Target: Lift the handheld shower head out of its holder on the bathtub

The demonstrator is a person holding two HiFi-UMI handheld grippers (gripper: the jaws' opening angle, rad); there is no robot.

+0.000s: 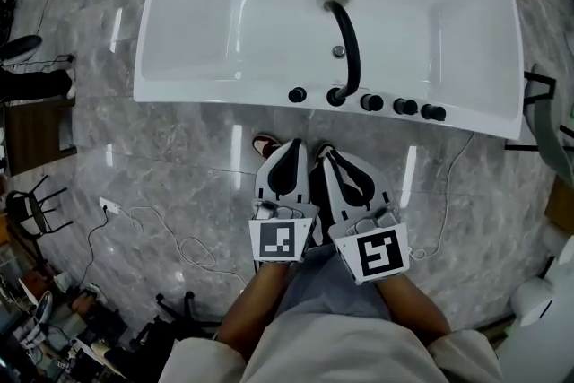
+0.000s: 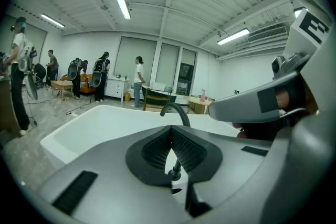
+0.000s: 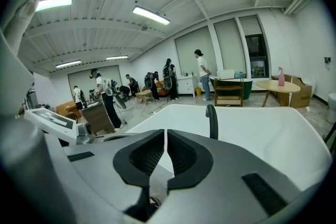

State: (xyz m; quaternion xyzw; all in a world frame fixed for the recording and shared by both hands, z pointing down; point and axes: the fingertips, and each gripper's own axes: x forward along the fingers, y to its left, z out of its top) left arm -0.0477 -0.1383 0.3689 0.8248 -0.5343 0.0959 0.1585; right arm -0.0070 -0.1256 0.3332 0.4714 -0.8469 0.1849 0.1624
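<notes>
The white bathtub (image 1: 224, 94) lies across the top of the head view. A black arched faucet (image 1: 348, 40) rises from its near rim, flanked by a row of black fittings (image 1: 405, 107). I cannot tell which of these is the handheld shower head. My left gripper (image 1: 291, 144) and right gripper (image 1: 324, 149) are held side by side over the floor, short of the rim, pointing at the faucet base. Both are shut with nothing between their pads. The left gripper (image 2: 171, 129) frames the faucet (image 2: 176, 109) dead ahead. The right gripper (image 3: 165, 132) has the faucet (image 3: 211, 121) slightly right.
A white cable (image 1: 446, 193) and a power strip (image 1: 108, 207) lie on the grey marble floor. A black stand (image 1: 538, 99) is by the tub's right end and a chair (image 1: 29, 204) at the left. Several people (image 2: 79, 76) stand far behind the tub.
</notes>
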